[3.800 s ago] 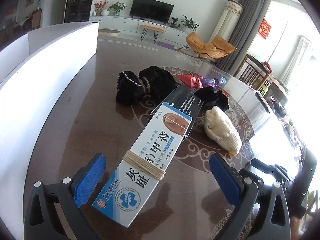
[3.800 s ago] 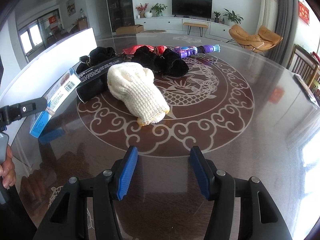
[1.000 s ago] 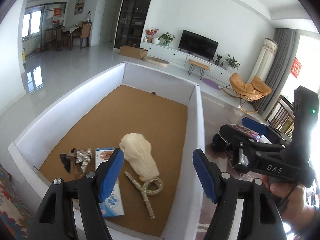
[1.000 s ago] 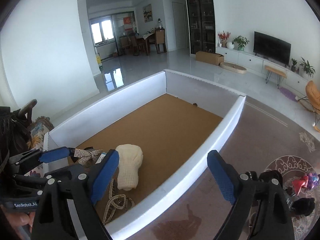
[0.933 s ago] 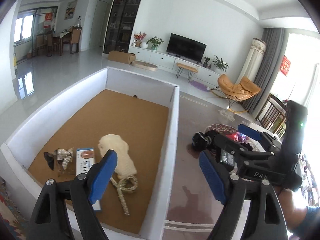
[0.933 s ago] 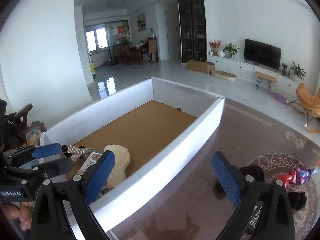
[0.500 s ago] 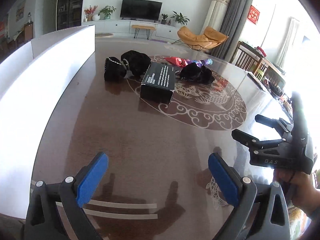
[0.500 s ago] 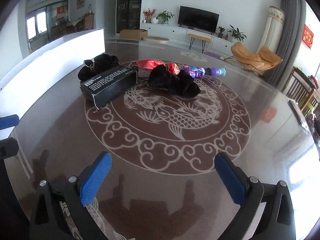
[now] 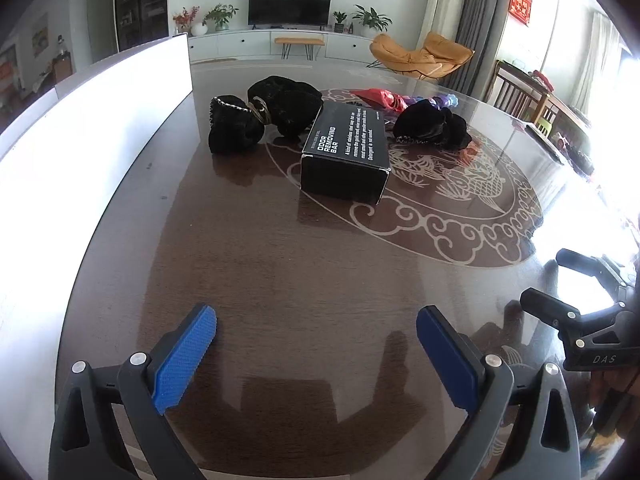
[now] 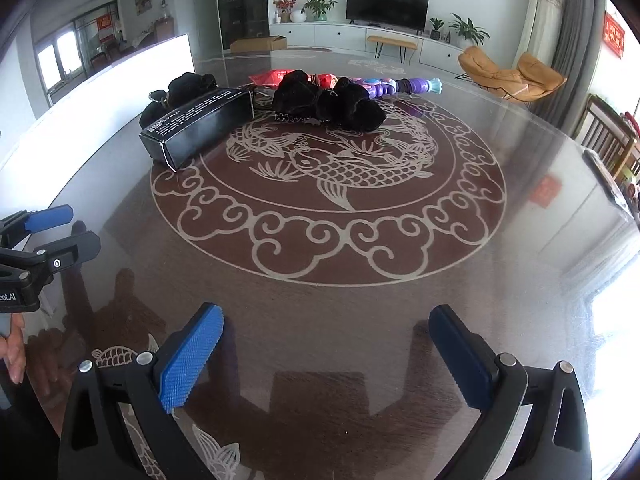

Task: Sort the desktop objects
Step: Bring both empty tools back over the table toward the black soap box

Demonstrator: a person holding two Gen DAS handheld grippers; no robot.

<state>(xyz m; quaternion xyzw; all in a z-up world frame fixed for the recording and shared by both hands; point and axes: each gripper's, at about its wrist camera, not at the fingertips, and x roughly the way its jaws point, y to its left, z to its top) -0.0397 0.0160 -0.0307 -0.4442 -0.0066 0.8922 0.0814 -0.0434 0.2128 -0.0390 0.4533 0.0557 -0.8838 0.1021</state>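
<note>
A black box marked "Odor Removing Bar" [image 9: 346, 152] lies on the dark round table [image 9: 280, 280], also in the right wrist view [image 10: 200, 124]. Behind it on the left lie black velvet pouches [image 9: 260, 118]. To its right is a black cloth bundle [image 9: 432, 124] [image 10: 328, 100], with a red packet [image 10: 272, 77] and a purple toy [image 10: 404, 86] behind. My left gripper [image 9: 316, 340] is open and empty, well short of the box. My right gripper [image 10: 324, 340] is open and empty over the near table.
The white wall of the sorting box [image 9: 92, 120] runs along the table's left side, also in the right wrist view [image 10: 120, 80]. The right gripper's body [image 9: 580, 336] shows at the left view's right edge. Chairs [image 9: 520, 96] stand beyond the table's far right.
Both grippers swung from over the white box, holding the glove and blue carton, back to the table. In the last half second both moved slightly closer to the objects. Jaws stay open.
</note>
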